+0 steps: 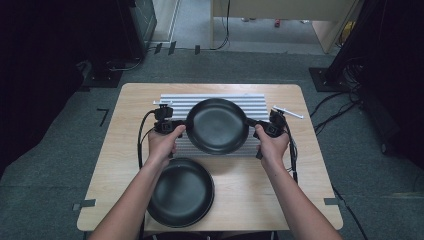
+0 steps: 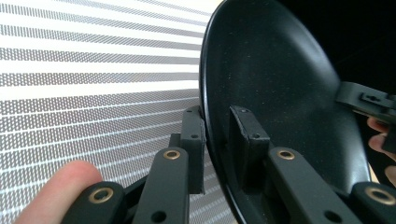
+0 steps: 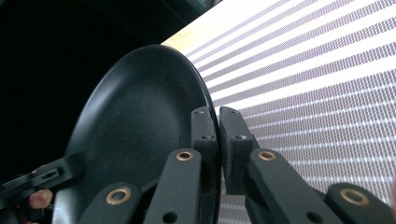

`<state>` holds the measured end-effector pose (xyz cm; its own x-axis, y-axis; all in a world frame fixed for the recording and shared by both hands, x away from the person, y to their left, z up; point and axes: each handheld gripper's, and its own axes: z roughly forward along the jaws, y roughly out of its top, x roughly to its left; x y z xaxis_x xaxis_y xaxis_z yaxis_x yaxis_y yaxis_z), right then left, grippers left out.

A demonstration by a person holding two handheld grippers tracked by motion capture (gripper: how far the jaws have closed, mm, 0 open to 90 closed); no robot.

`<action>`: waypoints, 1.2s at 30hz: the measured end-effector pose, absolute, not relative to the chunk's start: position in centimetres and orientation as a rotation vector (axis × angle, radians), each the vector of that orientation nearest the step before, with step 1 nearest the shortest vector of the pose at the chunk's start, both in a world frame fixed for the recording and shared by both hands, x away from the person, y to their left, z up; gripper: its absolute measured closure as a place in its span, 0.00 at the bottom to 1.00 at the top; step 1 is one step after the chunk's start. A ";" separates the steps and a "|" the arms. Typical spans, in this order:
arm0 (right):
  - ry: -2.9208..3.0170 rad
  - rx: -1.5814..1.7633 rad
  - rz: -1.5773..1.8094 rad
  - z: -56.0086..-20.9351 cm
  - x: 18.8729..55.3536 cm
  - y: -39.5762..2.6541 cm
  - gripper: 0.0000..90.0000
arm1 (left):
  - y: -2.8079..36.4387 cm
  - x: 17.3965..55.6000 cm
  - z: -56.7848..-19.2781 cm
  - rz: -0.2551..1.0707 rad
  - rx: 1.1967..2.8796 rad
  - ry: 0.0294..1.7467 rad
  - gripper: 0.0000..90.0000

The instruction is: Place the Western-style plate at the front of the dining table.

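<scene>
Here I have the left gripper (image 1: pixel 181 128) and right gripper (image 1: pixel 251 123) clamped on opposite rims of the black plate (image 1: pixel 217 125), keeping it level above the ribbed rack (image 1: pixel 175 104).

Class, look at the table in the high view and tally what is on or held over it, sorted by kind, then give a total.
Black plates: 2, one held, one lying near the front edge
Ribbed grey rack: 1
White stick: 1
Tools: 2, left and right, each shut on the held plate's rim
Total: 6
</scene>
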<state>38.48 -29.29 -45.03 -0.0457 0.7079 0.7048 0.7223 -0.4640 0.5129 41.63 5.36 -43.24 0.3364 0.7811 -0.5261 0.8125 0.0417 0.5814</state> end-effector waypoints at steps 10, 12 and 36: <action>-1.650 -2.223 -1.494 -47.4 42.1 -29.1 0.96 | 4.7 45.5 -46.7 -0.123 1.703 1.577 0.85; -1.634 -2.228 -1.491 -47.6 42.2 -29.1 0.96 | 4.6 45.8 -46.9 -0.129 1.705 1.581 0.85; -1.487 -2.383 -1.515 -51.6 44.9 -28.7 0.93 | 3.8 48.0 -50.4 -0.160 1.622 1.696 0.86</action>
<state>44.94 -28.69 -51.56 0.1161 0.7189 0.6853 0.6718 -0.5650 0.4790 48.05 3.81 -50.35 0.1058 0.7992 -0.5916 0.8955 0.1821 0.4060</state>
